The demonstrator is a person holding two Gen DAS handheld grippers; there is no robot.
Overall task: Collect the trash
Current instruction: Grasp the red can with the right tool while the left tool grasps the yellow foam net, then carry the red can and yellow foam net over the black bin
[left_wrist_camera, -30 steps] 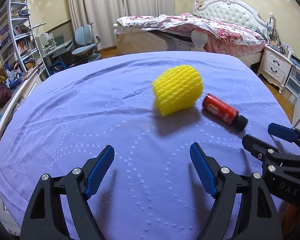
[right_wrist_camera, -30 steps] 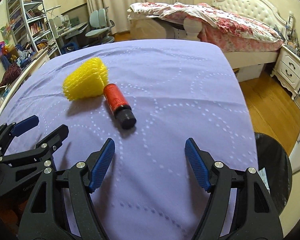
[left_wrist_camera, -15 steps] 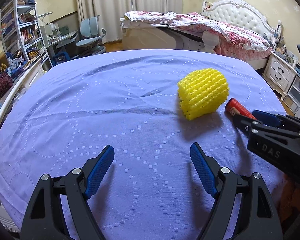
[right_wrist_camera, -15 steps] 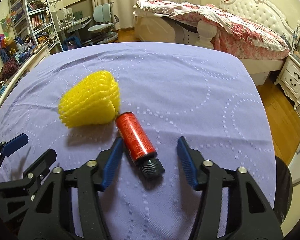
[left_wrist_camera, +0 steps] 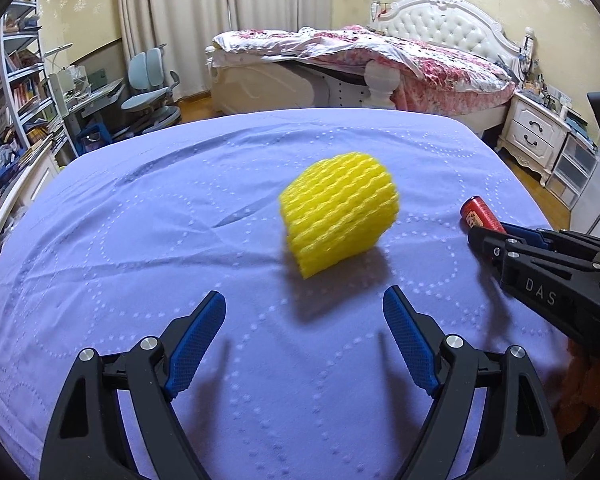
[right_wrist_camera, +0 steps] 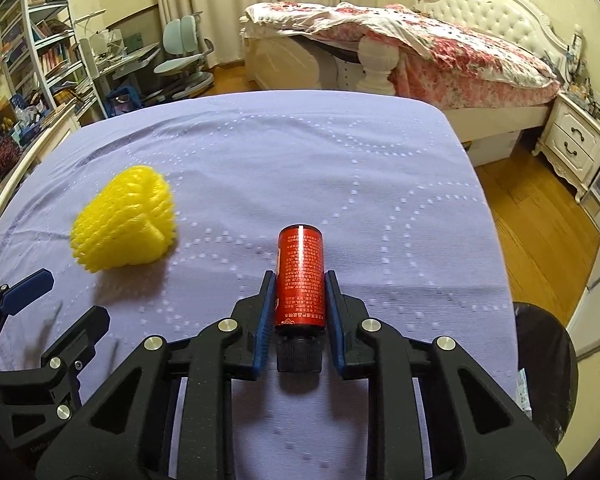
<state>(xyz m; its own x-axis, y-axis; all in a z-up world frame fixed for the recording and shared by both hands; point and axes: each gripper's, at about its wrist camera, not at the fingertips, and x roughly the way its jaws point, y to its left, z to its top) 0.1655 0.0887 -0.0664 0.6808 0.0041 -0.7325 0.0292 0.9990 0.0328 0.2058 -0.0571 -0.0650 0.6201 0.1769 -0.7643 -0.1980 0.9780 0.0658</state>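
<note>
A red bottle [right_wrist_camera: 300,248] with a black cap lies on the purple cloth, cap toward me. My right gripper [right_wrist_camera: 299,280] is closing its jaws on it, and both blue pads press the bottle's sides. The left wrist view shows that right gripper [left_wrist_camera: 496,232] coming in from the right, with the red bottle [left_wrist_camera: 478,212] sticking out past its tips. A yellow foam fruit net [left_wrist_camera: 338,216] sits just beyond my left gripper [left_wrist_camera: 304,294], whose jaws are opening with nothing between them. The net [right_wrist_camera: 126,220] lies left of the bottle, with the left gripper [right_wrist_camera: 74,296] below it.
The purple-covered table [left_wrist_camera: 140,240] drops off at its right edge to a wooden floor. A black bin [right_wrist_camera: 548,360] stands low beside that edge. A bed [left_wrist_camera: 380,64], a white nightstand [left_wrist_camera: 540,136], a chair [left_wrist_camera: 148,92] and a bookshelf [left_wrist_camera: 16,92] lie beyond.
My right gripper moved forward over the red bottle and shut on it. The left gripper shifted so the yellow net sits closer ahead of its fingers.
</note>
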